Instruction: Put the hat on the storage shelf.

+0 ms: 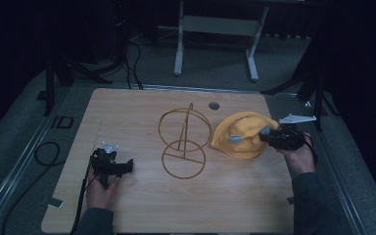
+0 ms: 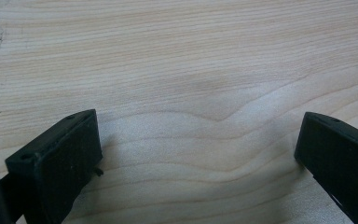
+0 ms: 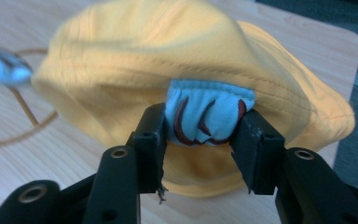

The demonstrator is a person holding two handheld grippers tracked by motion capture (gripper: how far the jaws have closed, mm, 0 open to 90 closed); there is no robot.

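1. Right gripper (image 3: 203, 140) was clamped on the light-blue patch (image 3: 208, 114) of a yellow cap (image 3: 168, 60) — jaws pinched only that bunched tab with dark red lettering, not the cap body.
2. Cap (image 1: 242, 134) sat at the right side of the wooden table (image 1: 176, 210), just beside a gold wire stand (image 1: 183, 142); whether it rested on the table or was lifted clear could not be told from these views.
3. Left gripper (image 1: 112, 166) sat low over bare table at the left, well apart from cap and stand — jaws spread wide in the left gripper view, nothing between them.
4. Risk: grip was on a small fold of fabric, so a quick pull could let the patch slide out and drop the cap.
5. Risk: cap hung floppy from one point; its loose brim could snag a wire hoop of the stand (image 3: 23, 126) if carried that way.
6. Risk: stand looked light and nothing steadied it — a brush from cap or gripper would likely tip or shove it.
7. Blue-tipped object (image 1: 237, 139) showed against the cap in the high view; too blurred to name, might catch fabric.
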